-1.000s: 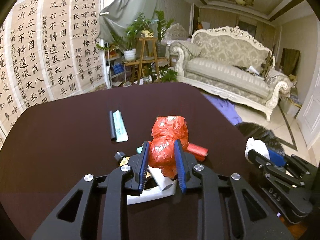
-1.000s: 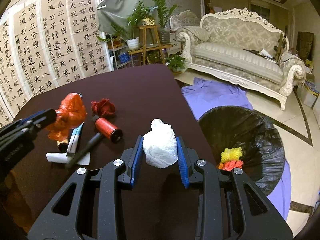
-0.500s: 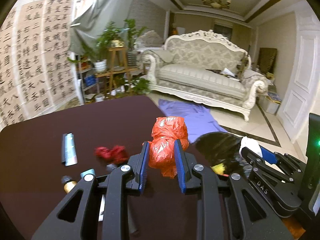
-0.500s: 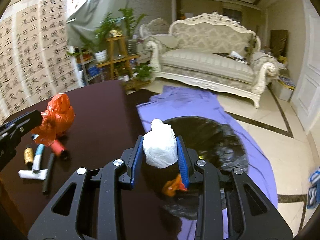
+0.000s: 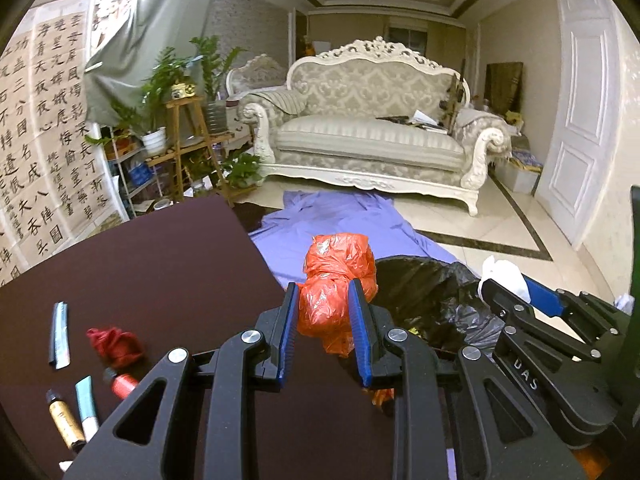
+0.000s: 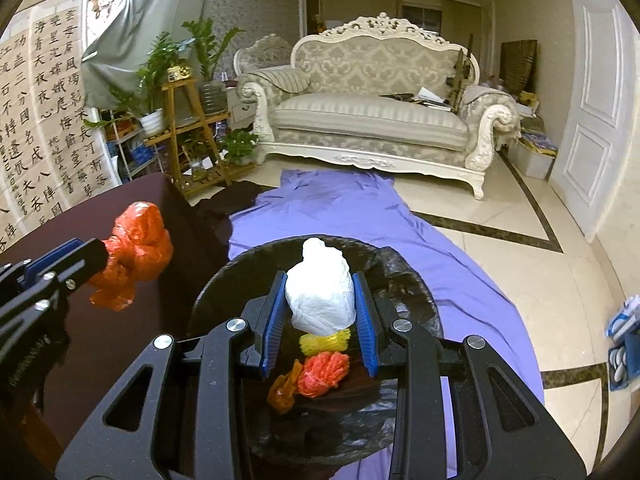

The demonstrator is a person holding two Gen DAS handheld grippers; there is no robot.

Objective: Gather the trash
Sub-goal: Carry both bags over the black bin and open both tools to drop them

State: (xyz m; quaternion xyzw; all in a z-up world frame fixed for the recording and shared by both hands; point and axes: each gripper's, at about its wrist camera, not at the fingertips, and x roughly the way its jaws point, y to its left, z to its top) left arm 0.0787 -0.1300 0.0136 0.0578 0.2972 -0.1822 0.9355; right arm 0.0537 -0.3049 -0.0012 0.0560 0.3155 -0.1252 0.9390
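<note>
My left gripper [image 5: 323, 300] is shut on a crumpled orange plastic bag [image 5: 336, 276], held over the dark table's right edge [image 5: 256, 248]. The same orange plastic bag [image 6: 134, 248] shows at the left of the right wrist view. My right gripper [image 6: 320, 292] is shut on a white crumpled wad [image 6: 320, 294], held above the open black-lined trash bin [image 6: 416, 292]. In the bin lie a yellow wad [image 6: 326, 340] and an orange wad [image 6: 324, 372]. The white wad [image 5: 502, 276] also peeks out at the right of the left wrist view, beside the bin [image 5: 424, 292].
On the table remain a red scrap [image 5: 116, 344], a red spool [image 5: 122, 384], a gold tube [image 5: 64, 416], a pale blue tube [image 5: 88, 404] and a dark strip [image 5: 59, 334]. A purple cloth [image 6: 360, 208] covers the floor under the bin. A sofa [image 5: 372, 136] and plant stand [image 5: 188, 136] stand behind.
Both grippers swung right, from over the table toward the bin, each keeping its load. The white wad now hangs over the bin opening; the orange bag has reached the table's edge.
</note>
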